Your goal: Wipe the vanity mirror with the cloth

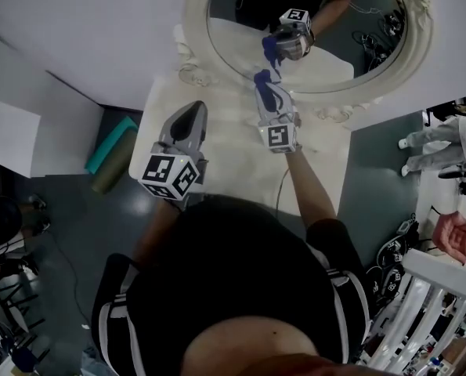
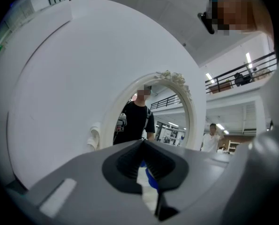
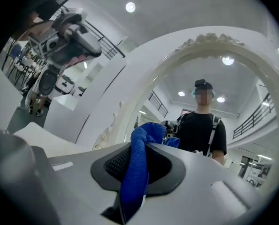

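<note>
The oval vanity mirror (image 1: 326,45) in its white ornate frame (image 1: 193,30) stands at the back of a white vanity table (image 1: 225,159). My right gripper (image 1: 265,84) is shut on a blue cloth (image 1: 263,77), with its tips just below the mirror's lower rim; the reflection shows above it. In the right gripper view the cloth (image 3: 135,172) hangs out between the jaws and the mirror (image 3: 209,125) fills the view ahead. My left gripper (image 1: 193,110) hovers over the table's left part, shut and holding nothing. In the left gripper view (image 2: 143,143) it faces the mirror (image 2: 153,114).
A teal rolled mat (image 1: 111,143) lies on the floor left of the table. A person in white (image 1: 440,135) stands at the right, a hand (image 1: 456,235) shows lower right, and a white rack (image 1: 428,304) fills the bottom right corner.
</note>
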